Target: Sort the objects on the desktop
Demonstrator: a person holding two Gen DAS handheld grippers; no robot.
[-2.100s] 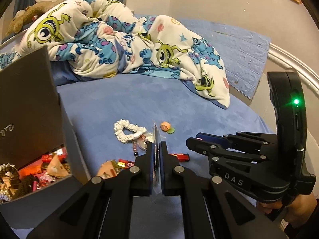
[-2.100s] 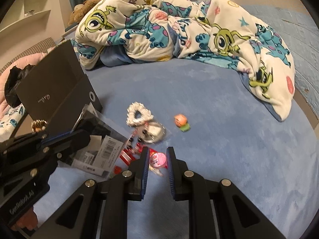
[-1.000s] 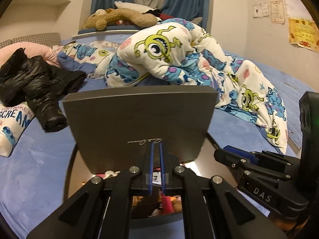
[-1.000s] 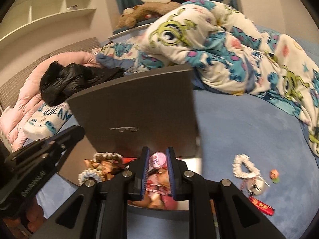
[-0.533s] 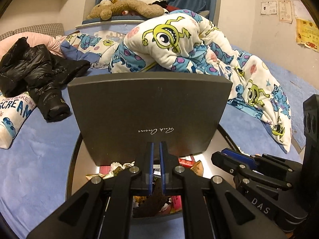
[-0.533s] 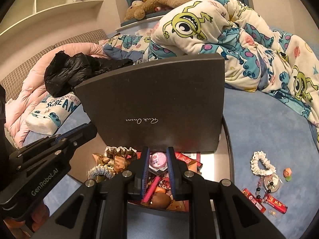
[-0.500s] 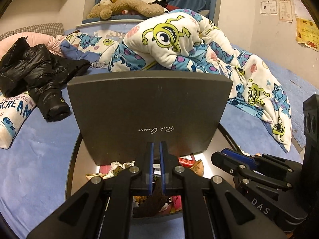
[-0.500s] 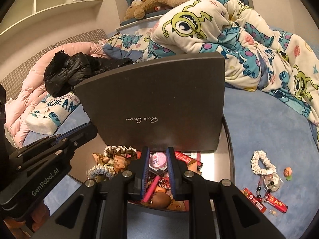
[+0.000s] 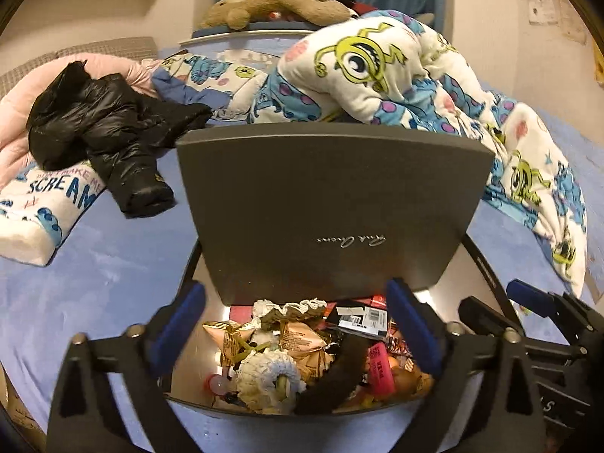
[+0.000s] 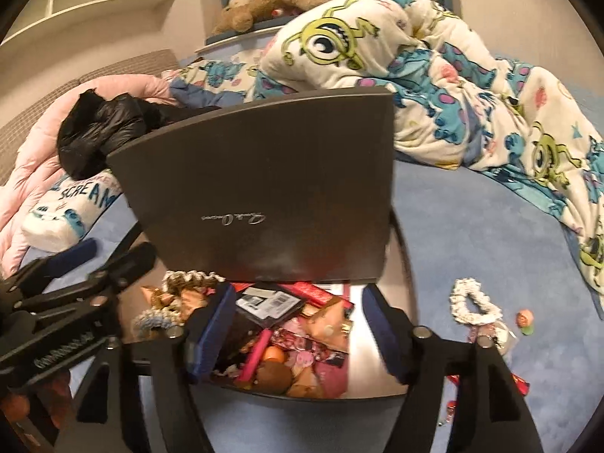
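Below both of my claws sits the dark box [image 9: 196, 411], its raised lid [image 9: 332, 204] standing at twelve o'clock from each set of fingers. My left gripper [image 9: 296, 334] hangs over the box's near half with its jaws swinging wide apart, and nothing sits between the blue pads [image 9: 177, 328]; the jumble of small things lies straight under the gap. My right gripper [image 10: 298, 334] also hovers over the box, jaws spreading, pads clear of everything, with the pile beneath them and slightly toward twelve o'clock.

I count one box, one lid bearing one line of silver script, and two grippers. Inside, the items overlap too much for an exact count, but I make out one black barcoded packet [image 10: 270, 302], one pink eraser-like block [image 9: 379, 372], one crocheted cream ring [image 9: 270, 375], and several gold foil wrappers [image 9: 302, 339]. Out on the blue bedcover [image 10: 472, 234], at about three o'clock from my right claw, lie one white scrunchie [image 10: 472, 304], one small orange-and-green trinket [image 10: 525, 319] and one red wrapper [image 10: 519, 383].

Its walls are matt charcoal with a pale, shiny inner floor. Beyond the lid, from ten to two o'clock, are one black jacket [image 9: 102, 124], one monster-print quilt [image 9: 377, 75] and one brown plush toy [image 9: 279, 3].
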